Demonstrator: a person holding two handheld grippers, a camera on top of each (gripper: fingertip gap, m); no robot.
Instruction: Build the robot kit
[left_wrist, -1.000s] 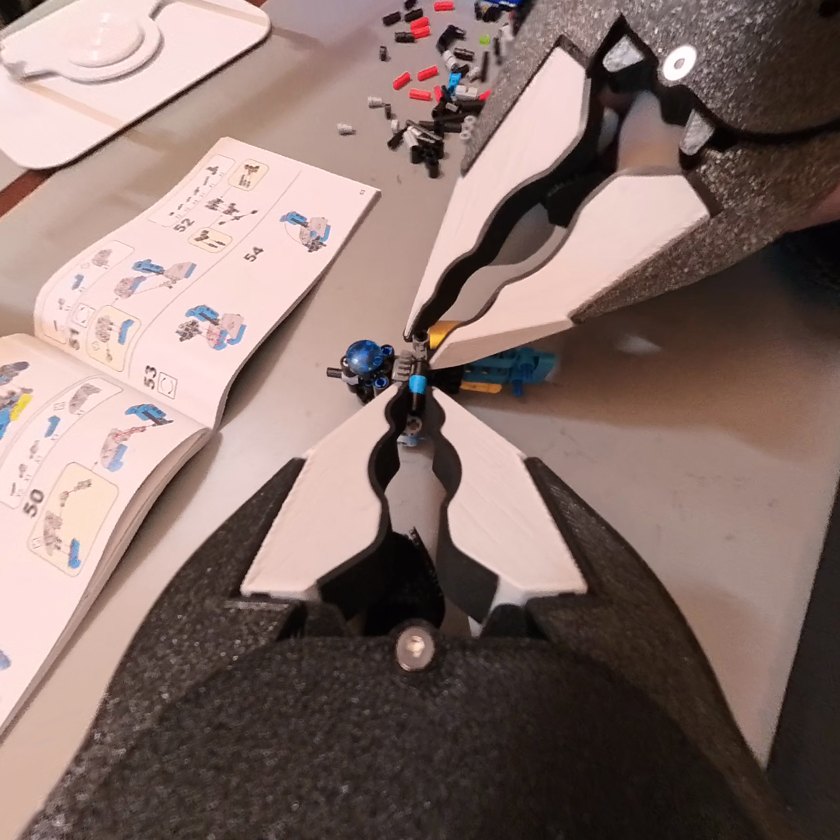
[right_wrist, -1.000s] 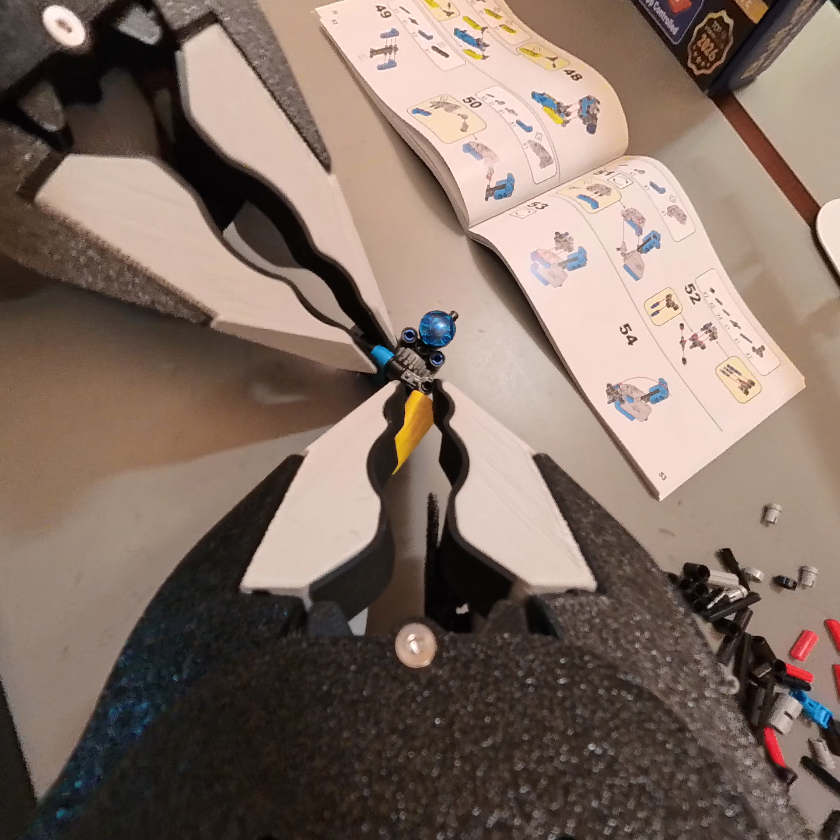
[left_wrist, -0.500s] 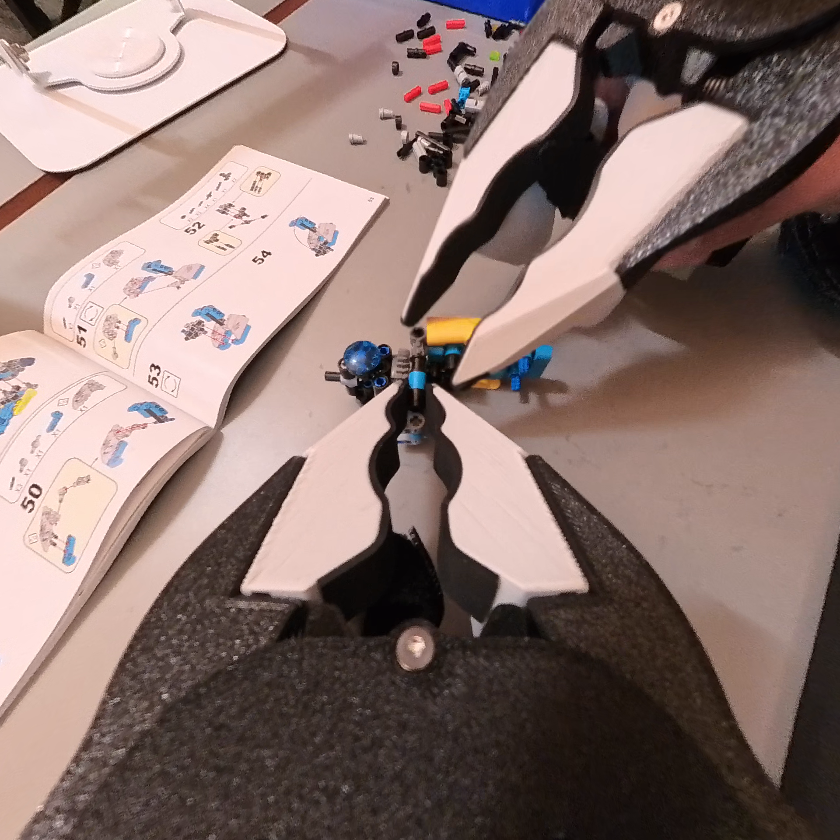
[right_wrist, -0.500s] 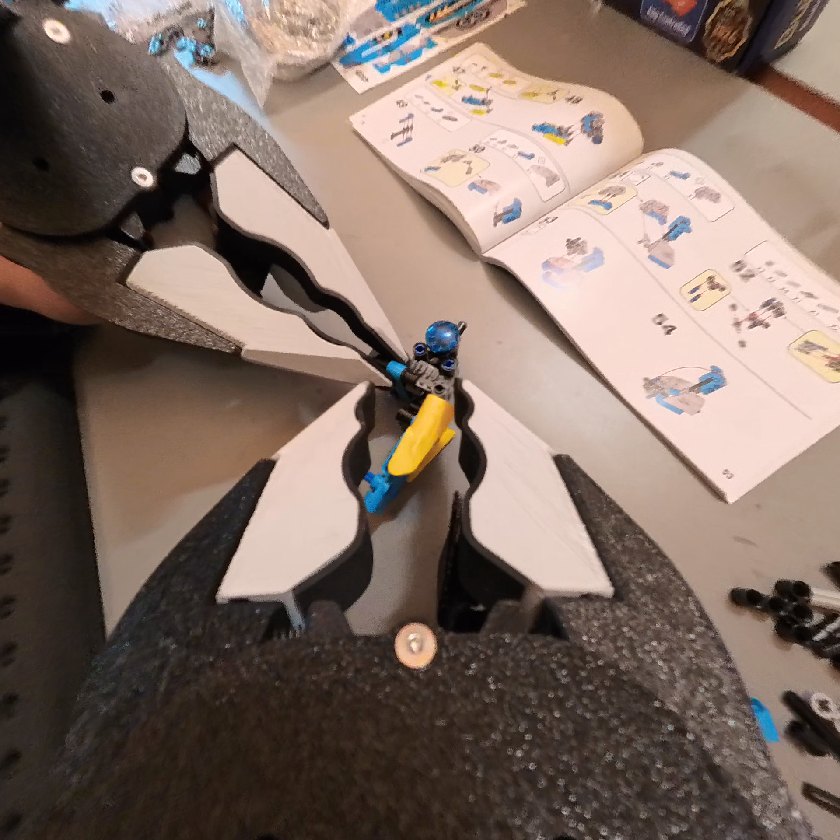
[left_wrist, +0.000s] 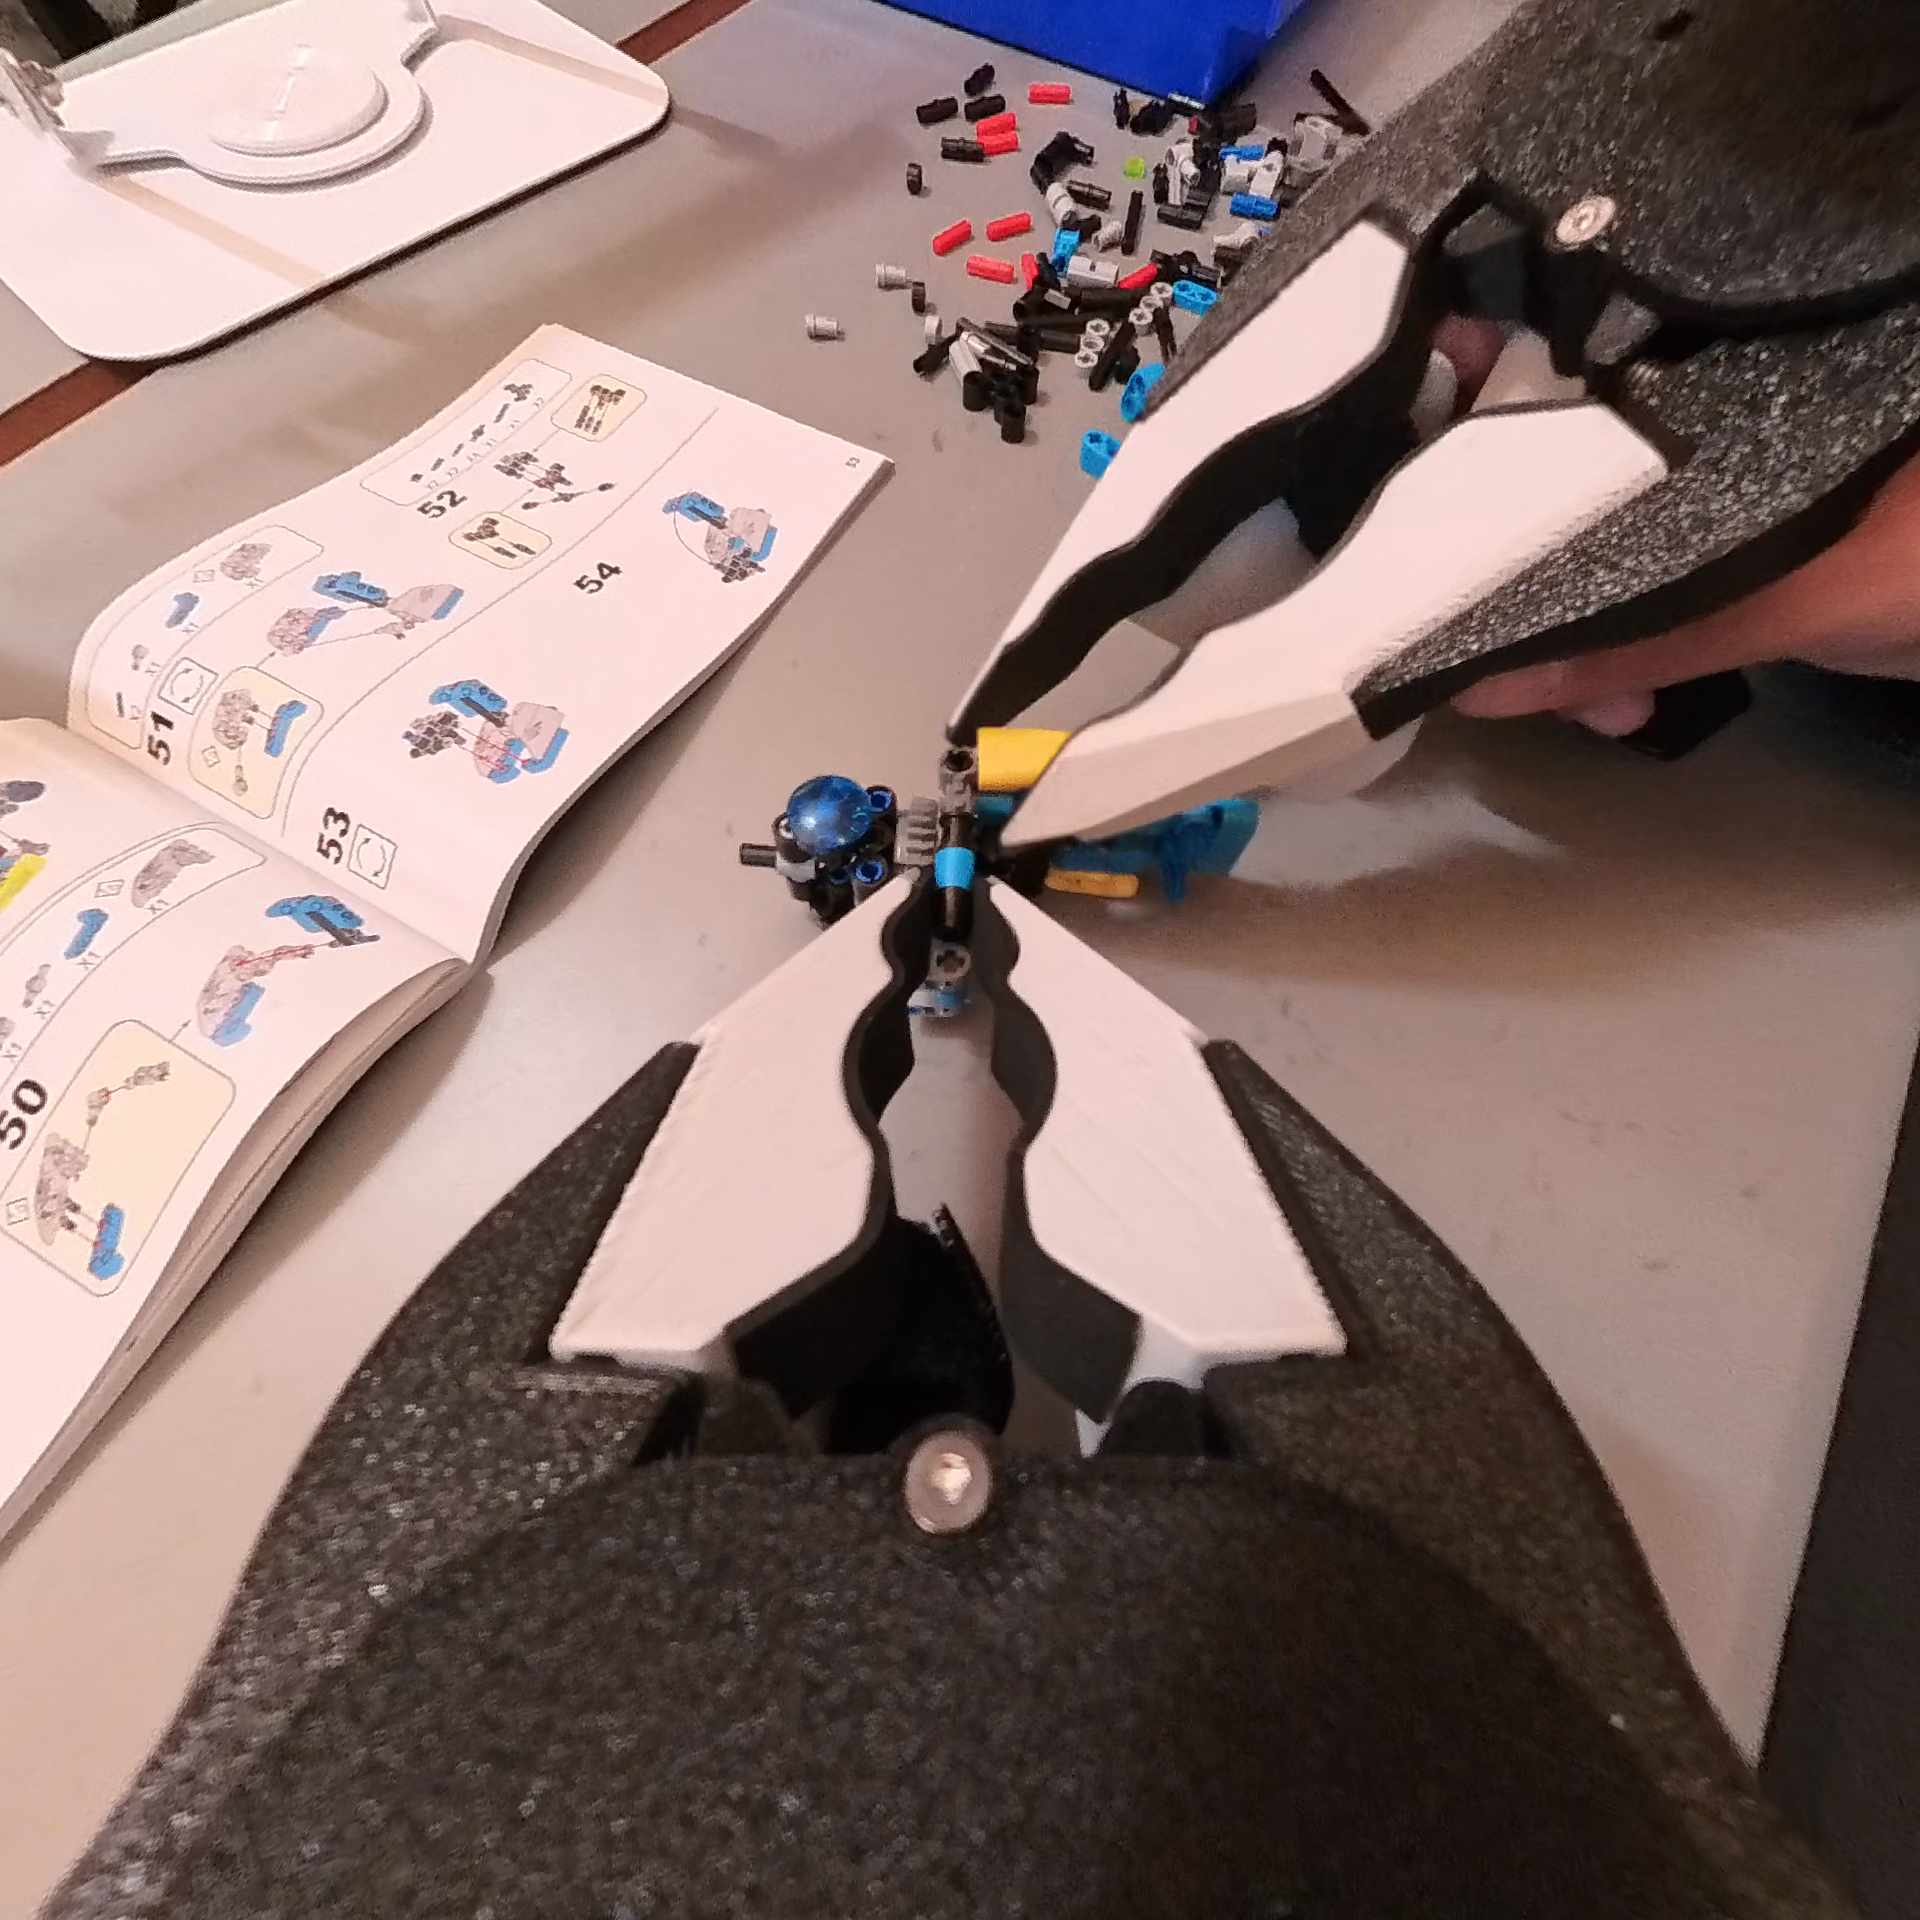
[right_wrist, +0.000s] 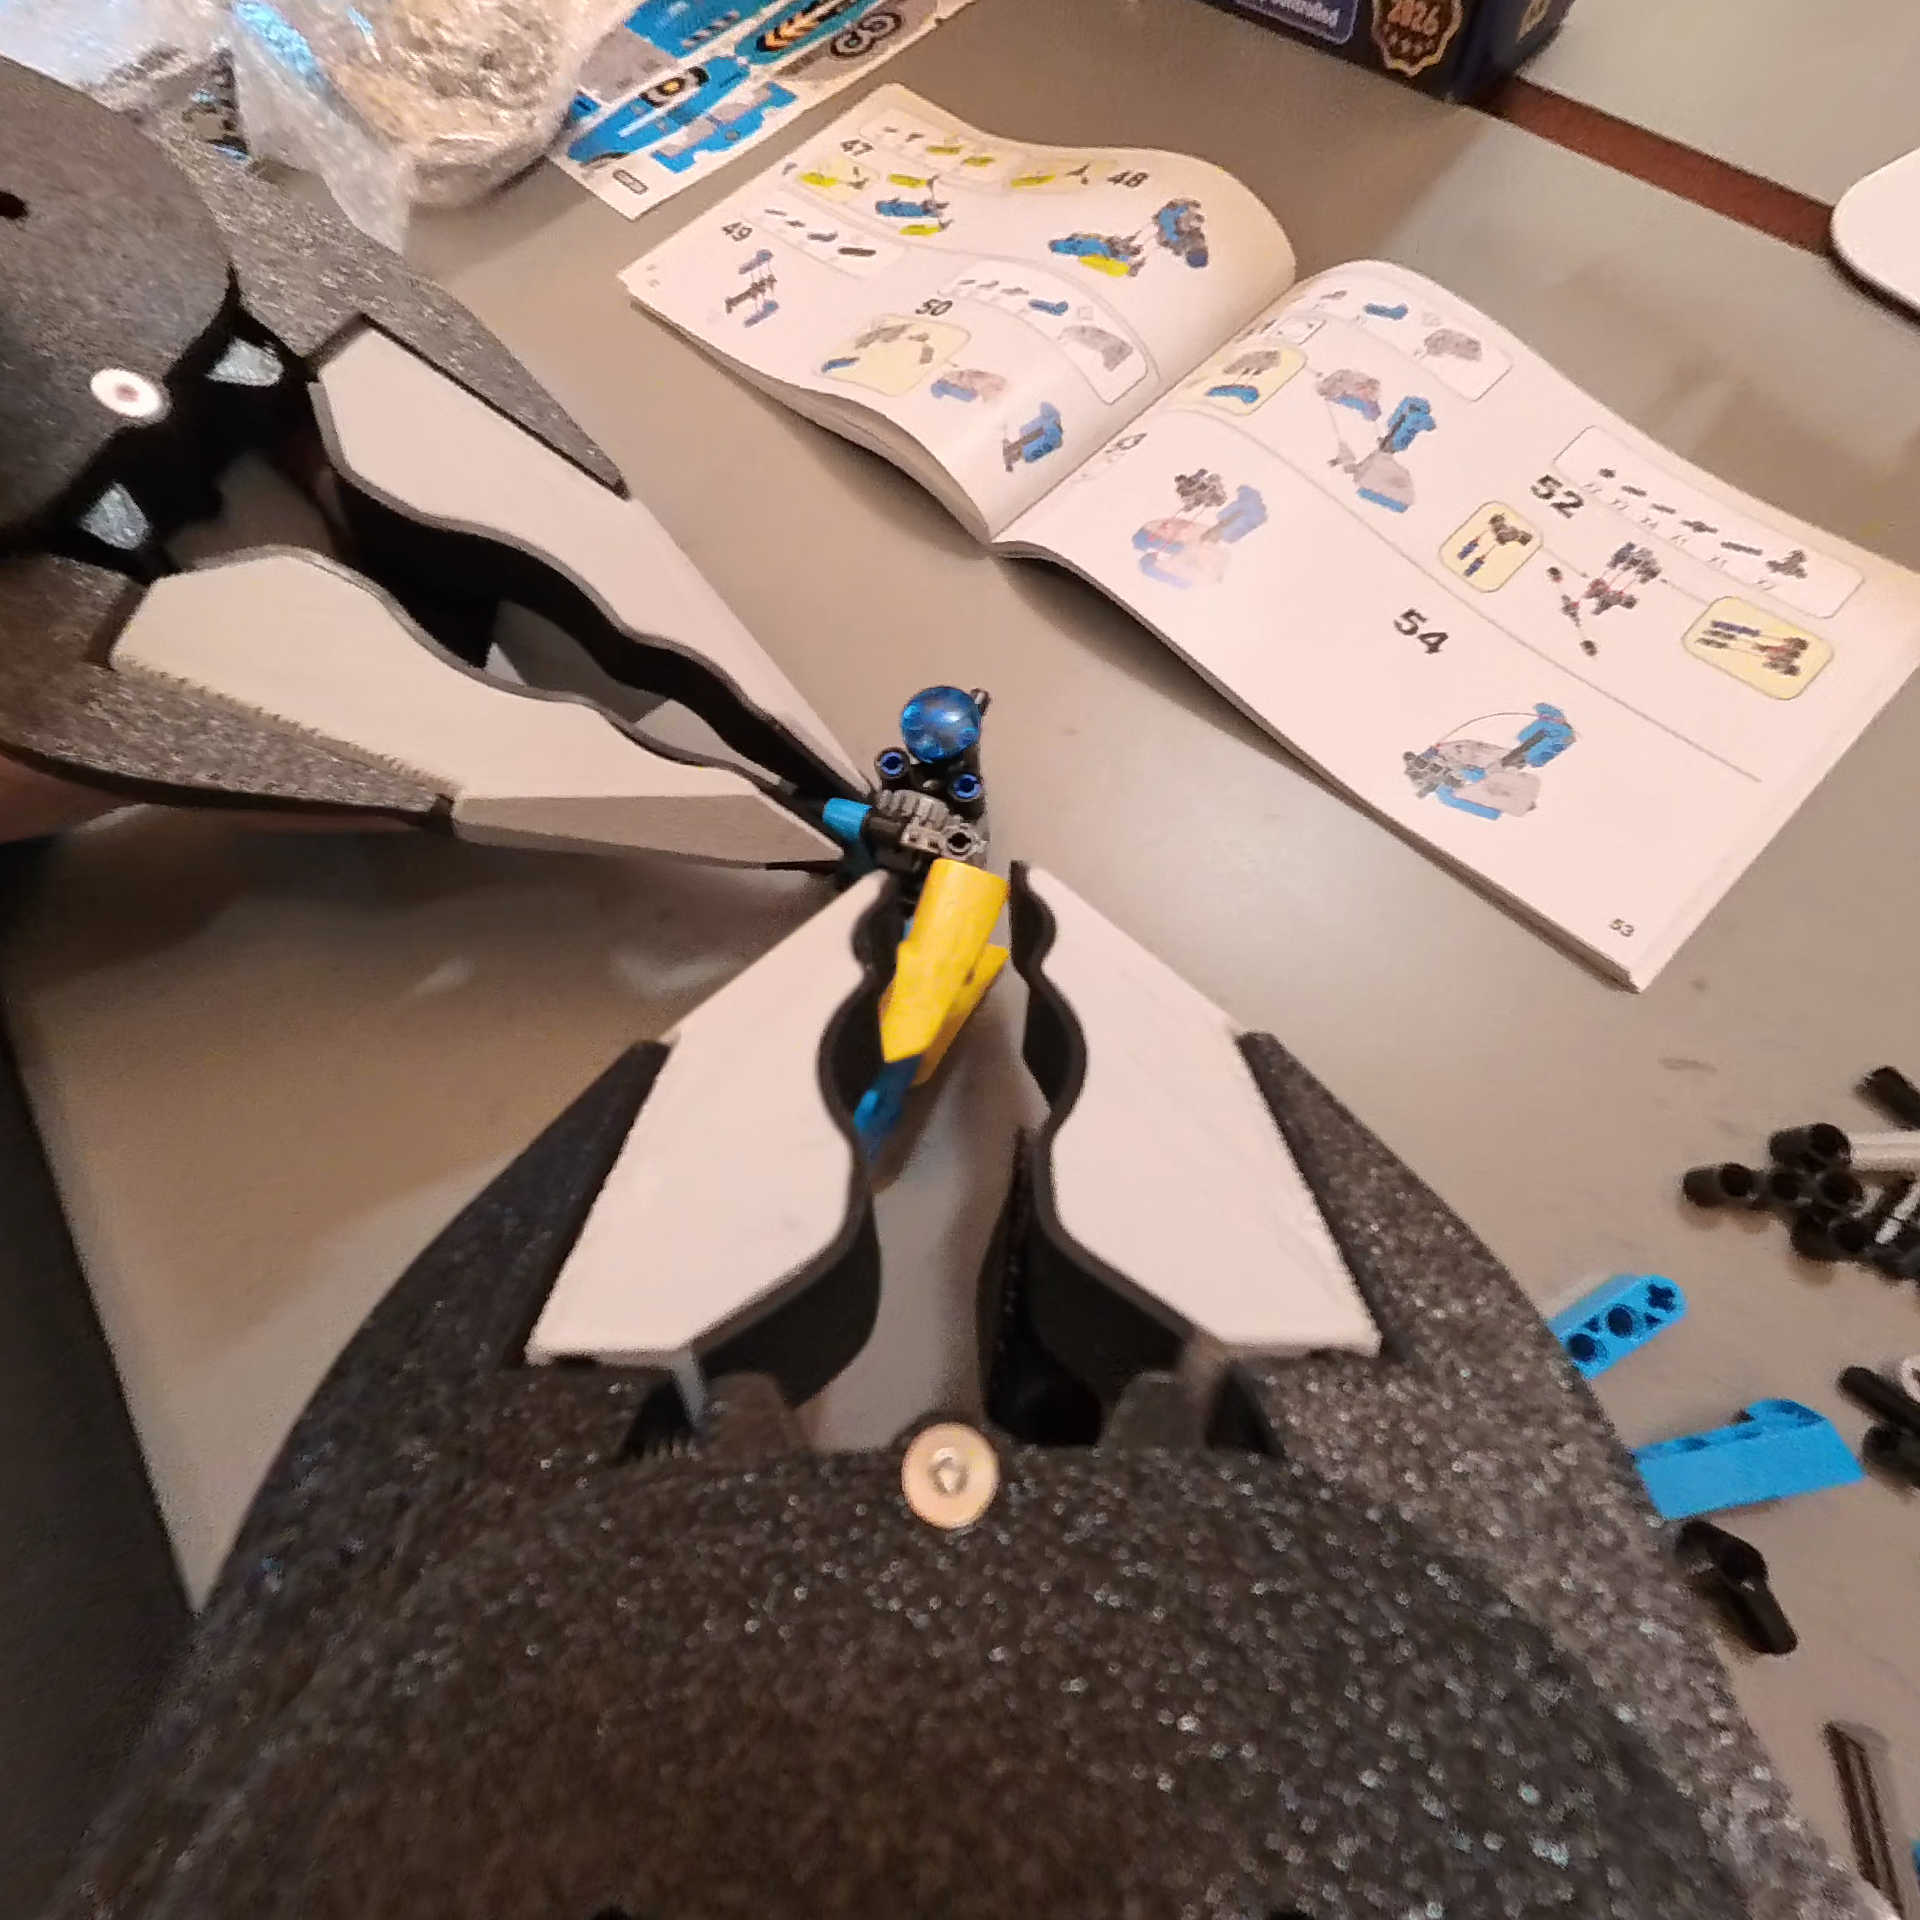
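Observation:
A small brick model with a blue dome lies on the grey table between both grippers. My left gripper is shut on the model's black axle, just behind its light-blue bush. In the right wrist view the left gripper comes in from the left. My right gripper has its fingers closed about the model's yellow panel, with a blue part under it. In the left wrist view the right gripper comes in from the upper right over that panel. The dome points away from the right gripper.
An open instruction booklet lies left of the model and also shows in the right wrist view. A pile of loose black, red and blue parts lies behind it. A white tray, plastic bags and blue beams lie around. Left and right tips are no more than a few centimetres apart.
The right gripper opened wide half a second ago, drew back and tilted, and has now closed in again on the yellow panel. The left gripper has kept its hold on the axle.

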